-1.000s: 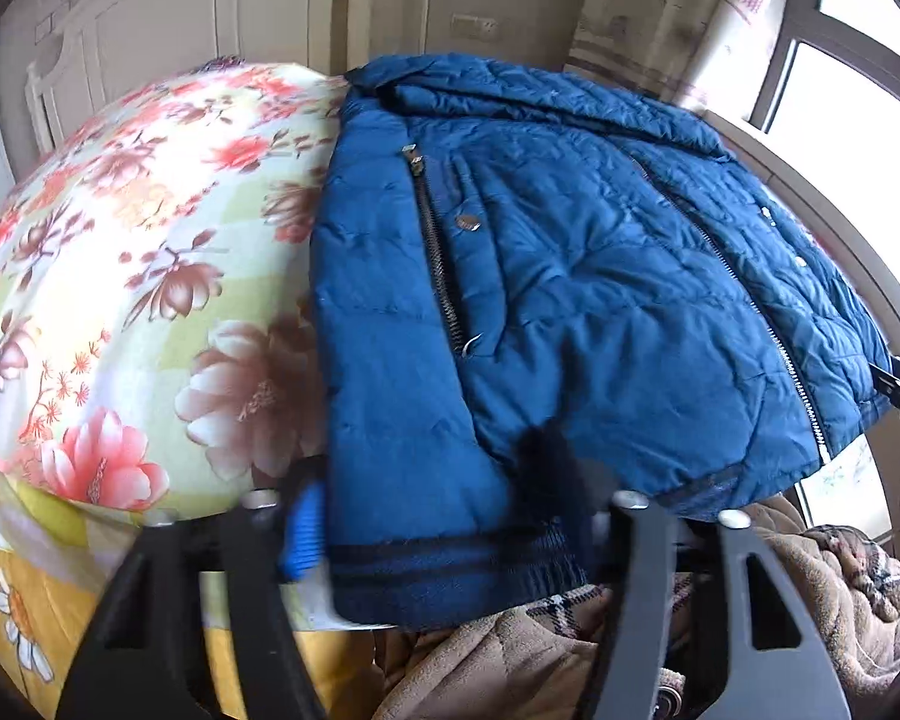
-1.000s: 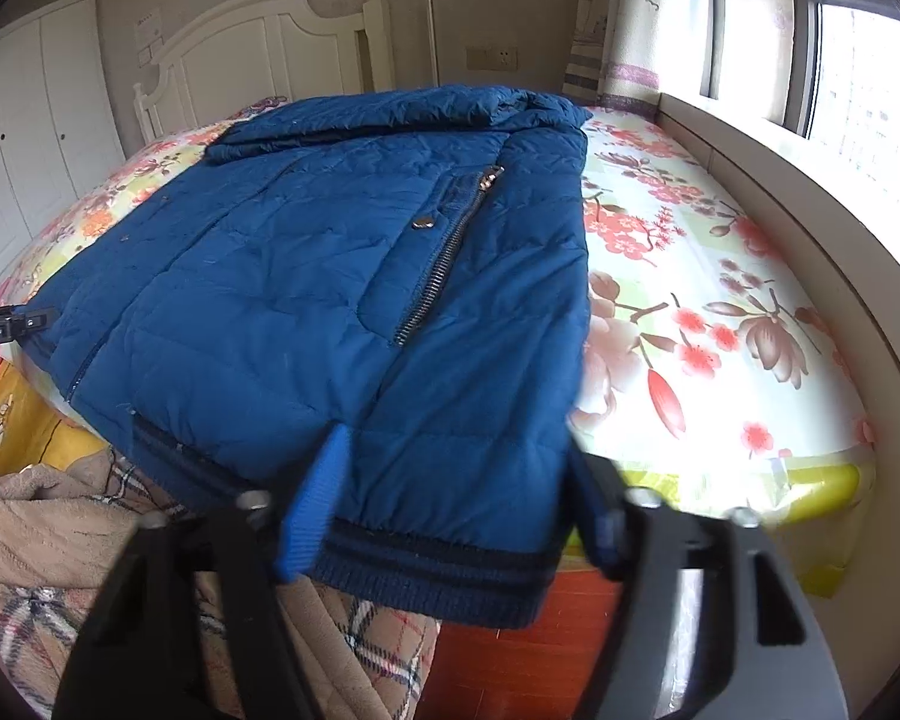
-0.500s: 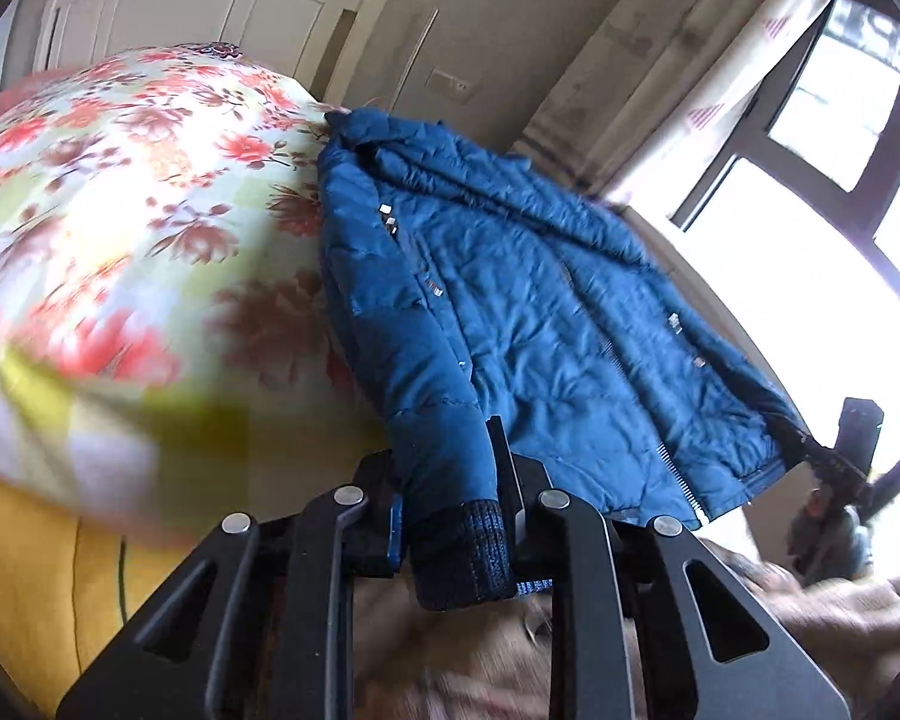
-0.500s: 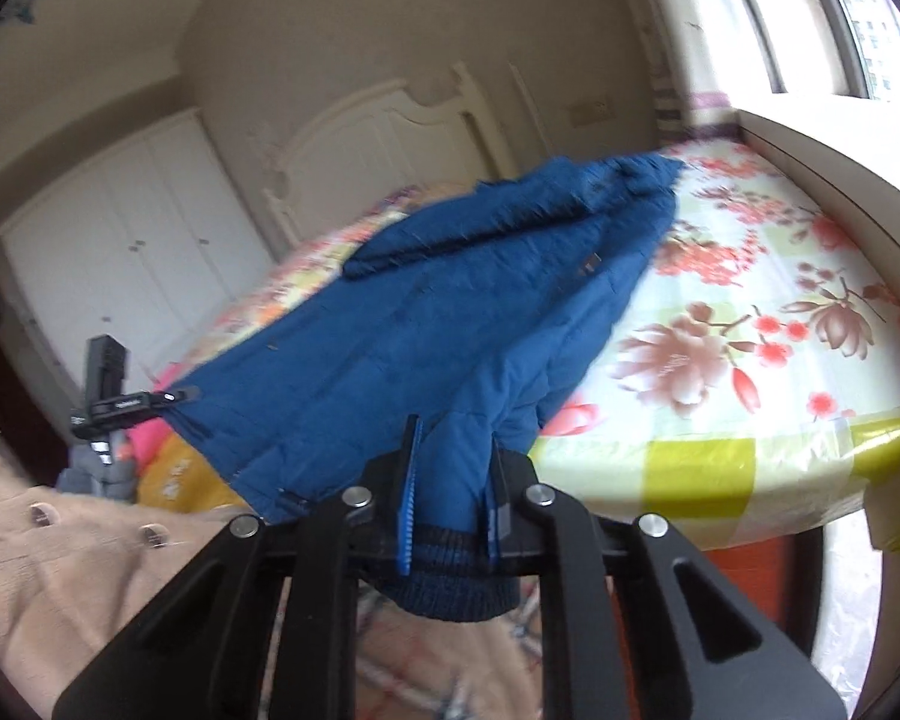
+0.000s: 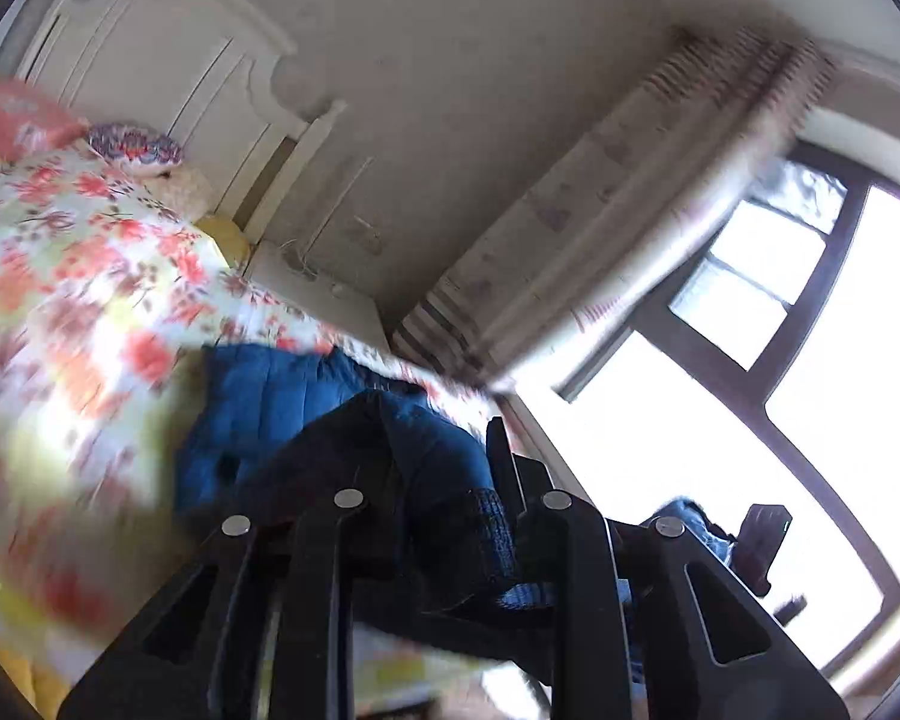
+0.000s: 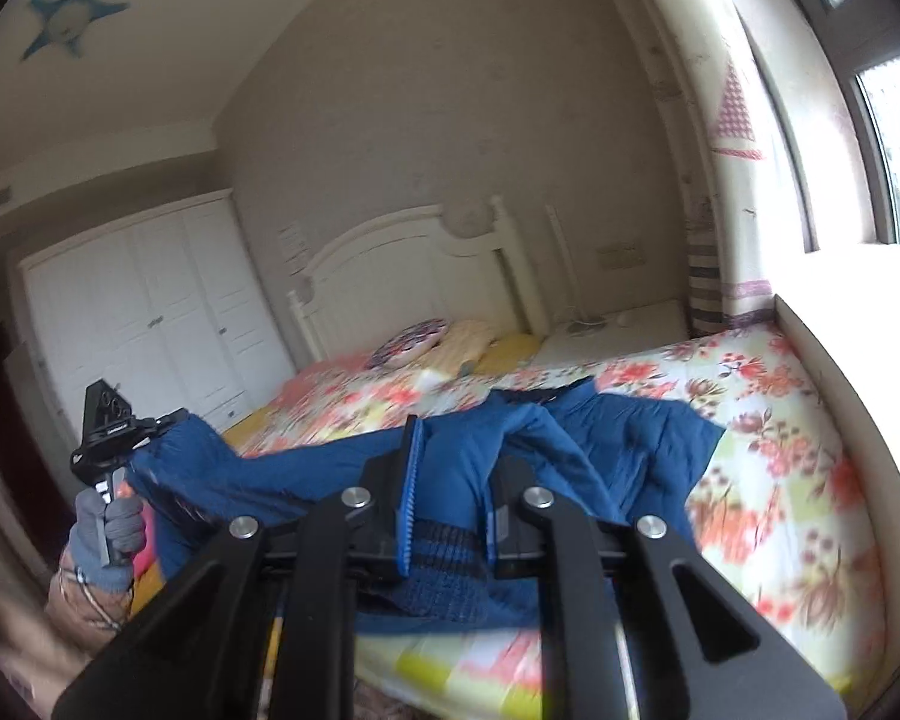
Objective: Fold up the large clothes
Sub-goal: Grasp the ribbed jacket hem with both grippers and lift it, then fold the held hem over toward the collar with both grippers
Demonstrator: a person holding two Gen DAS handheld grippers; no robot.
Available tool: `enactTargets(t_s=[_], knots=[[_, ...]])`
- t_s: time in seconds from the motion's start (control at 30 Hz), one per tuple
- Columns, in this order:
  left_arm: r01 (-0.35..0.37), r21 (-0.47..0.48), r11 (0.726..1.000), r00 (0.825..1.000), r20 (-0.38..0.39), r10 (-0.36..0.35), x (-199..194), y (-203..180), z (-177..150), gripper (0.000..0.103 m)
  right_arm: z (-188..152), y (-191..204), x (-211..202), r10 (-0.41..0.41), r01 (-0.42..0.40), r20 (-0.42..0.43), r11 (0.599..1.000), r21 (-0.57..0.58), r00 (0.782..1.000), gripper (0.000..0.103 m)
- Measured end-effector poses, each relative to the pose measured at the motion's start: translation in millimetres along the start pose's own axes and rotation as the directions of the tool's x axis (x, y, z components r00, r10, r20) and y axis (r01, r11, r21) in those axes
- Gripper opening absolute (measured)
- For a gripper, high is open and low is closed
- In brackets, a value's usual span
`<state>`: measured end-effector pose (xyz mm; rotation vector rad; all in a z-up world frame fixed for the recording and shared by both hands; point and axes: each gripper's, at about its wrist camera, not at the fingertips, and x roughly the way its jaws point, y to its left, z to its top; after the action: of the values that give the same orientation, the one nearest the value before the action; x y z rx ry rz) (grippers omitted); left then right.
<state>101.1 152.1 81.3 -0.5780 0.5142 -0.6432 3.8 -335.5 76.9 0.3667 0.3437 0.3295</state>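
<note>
Both claws clamped on the ribbed hem of the blue quilted jacket [image 6: 630, 450]: right claw [image 6: 450, 516], left claw [image 5: 450, 516]. Hem is held above the bed [image 6: 780, 480], collar end lying on it. Risk: the bulky hem may slip from the pads or the middle may sag, skewing the fold. No containers visible.

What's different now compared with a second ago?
Both grippers closed on the jacket's ribbed hem, left gripper and right gripper at opposite corners, and lifted it, so the bottom edge now hangs above the bed. The collar end still lies on the floral sheet.
</note>
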Motion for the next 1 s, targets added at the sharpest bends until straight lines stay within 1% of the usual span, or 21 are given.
enactTargets(t_s=[0.07, 0.1, 0.17, 0.2, 0.23, 0.27, 0.3, 0.33, 0.37, 0.43, 0.47, 0.53, 0.57, 0.63, 0.67, 0.73, 0.8, 0.87, 0.9, 0.93, 1.0], knots=[[-0.047, -0.077, 0.996, 0.998, -0.037, 0.044, 61, 17, 40, 0.024, 20, -30, 47, -0.037, 0.041, -0.042, 0.995, 0.086, 0.998, 0.019], [-0.076, -0.091, 0.993, 0.996, -0.059, 0.071, 84, 26, 53, 0.025, 30, -51, 80, -0.058, 0.07, -0.09, 0.988, 0.139, 0.994, 0.021], [-0.13, -0.134, 0.982, 0.987, -0.116, 0.115, 132, 50, 76, 0.026, 40, -91, 123, -0.045, 0.085, -0.154, 0.96, 0.267, 0.987, 0.033], [-0.147, -0.175, 0.974, 0.982, -0.148, 0.122, 158, 68, 87, 0.027, 43, -117, 144, -0.029, 0.093, -0.182, 0.932, 0.349, 0.983, 0.05], [-0.164, -0.221, 0.961, 0.977, -0.172, 0.127, 178, 89, 96, 0.027, 43, -133, 153, -0.059, 0.127, -0.182, 0.912, 0.39, 0.981, 0.077], [-0.182, -0.271, 0.945, 0.973, -0.19, 0.133, 192, 110, 103, 0.027, 42, -146, 154, -0.119, 0.178, -0.165, 0.896, 0.408, 0.979, 0.086], [-0.195, -0.302, 0.933, 0.971, -0.193, 0.14, 197, 123, 104, 0.028, 43, -161, 155, -0.158, 0.202, -0.139, 0.89, 0.408, 0.978, 0.088], [-0.207, -0.329, 0.921, 0.971, -0.181, 0.154, 201, 142, 107, 0.029, 44, -169, 157, -0.168, 0.21, -0.137, 0.89, 0.404, 0.976, 0.088], [-0.216, -0.332, 0.918, 0.97, -0.183, 0.162, 203, 157, 107, 0.029, 41, -177, 155, -0.189, 0.231, -0.144, 0.889, 0.395, 0.971, 0.088], [-0.247, -0.301, 0.921, 0.96, -0.207, 0.19, 204, 174, 104, 0.029, 34, -187, 163, -0.233, 0.285, -0.193, 0.905, 0.316, 0.953, 0.088], [-0.275, -0.243, 0.93, 0.948, -0.228, 0.221, 207, 181, 103, 0.029, 29, -188, 169, -0.249, 0.303, -0.223, 0.919, 0.251, 0.942, 0.088], [-0.297, -0.141, 0.944, 0.927, -0.279, 0.25, 211, 187, 94, 0.029, 17, -186, 182, -0.272, 0.319, -0.274, 0.937, 0.142, 0.922, 0.088], [-0.295, -0.112, 0.949, 0.92, -0.3, 0.251, 215, 189, 88, 0.029, 9, -184, 189, -0.269, 0.311, -0.296, 0.944, 0.106, 0.917, 0.088], [-0.276, -0.016, 0.961, 0.893, -0.375, 0.25, 232, 190, 75, 0.029, -2, -179, 206, -0.259, 0.284, -0.339, 0.959, 0.024, 0.904, 0.088], [-0.268, 0.036, 0.963, 0.875, -0.409, 0.259, 240, 188, 67, 0.029, -5, -176, 211, -0.261, 0.276, -0.35, 0.961, -0.007, 0.9, 0.088], [-0.247, 0.111, 0.963, 0.851, -0.45, 0.27, 254, 185, 54, 0.029, -11, -166, 226, -0.267, 0.255, -0.374, 0.964, -0.081, 0.888, 0.088], [-0.237, 0.153, 0.959, 0.838, -0.468, 0.281, 266, 183, 47, 0.03, -14, -158, 244, -0.266, 0.232, -0.407, 0.964, -0.132, 0.874, 0.088], [-0.222, 0.152, 0.963, 0.841, -0.471, 0.268, 274, 185, 47, 0.042, -16, -150, 258, -0.272, 0.213, -0.443, 0.961, -0.178, 0.854, 0.088], [-0.205, 0.142, 0.968, 0.844, -0.475, 0.248, 276, 186, 48, 0.059, -19, -146, 266, -0.283, 0.205, -0.464, 0.956, -0.211, 0.84, 0.088], [-0.189, 0.135, 0.972, 0.848, -0.477, 0.232, 277, 185, 49, 0.071, -20, -142, 273, -0.294, 0.2, -0.475, 0.95, -0.239, 0.83, 0.088], [-0.18, 0.153, 0.972, 0.847, -0.478, 0.232, 278, 181, 50, 0.073, -21, -138, 284, -0.299, 0.183, -0.489, 0.945, -0.272, 0.819, 0.088]])
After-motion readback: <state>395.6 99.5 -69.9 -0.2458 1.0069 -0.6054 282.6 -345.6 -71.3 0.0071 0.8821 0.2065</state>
